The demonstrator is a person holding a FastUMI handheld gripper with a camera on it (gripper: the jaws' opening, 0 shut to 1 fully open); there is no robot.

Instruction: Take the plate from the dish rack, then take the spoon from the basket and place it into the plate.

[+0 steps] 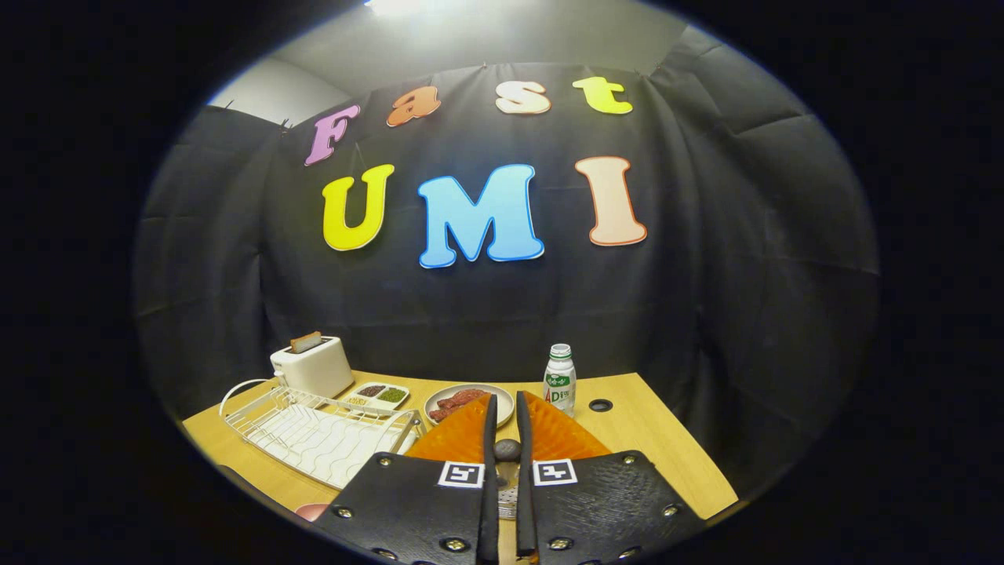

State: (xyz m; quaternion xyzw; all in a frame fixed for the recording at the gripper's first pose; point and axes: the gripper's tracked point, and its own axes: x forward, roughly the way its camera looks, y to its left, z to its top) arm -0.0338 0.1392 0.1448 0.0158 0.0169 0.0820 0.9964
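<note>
Tool (506,416): 2 fingers nearly together, narrow gap between them, clamped on the edge of an orange ribbed plate (463,435) that fans out to either side of them. Plate held off the surface, out of the dish rack. A small dark rounded object (507,449) sits in the gap between the fingers; cannot tell what it is. Beside the fingers, white wire dish rack (314,435) on the wooden surface (651,439). Beyond the fingertips, a pale dish (502,400) holding reddish food. Near it, a divided tray (378,394) and a small capped bottle (559,380). Farthest back, white toaster (312,366) with 1 slice up.
</note>
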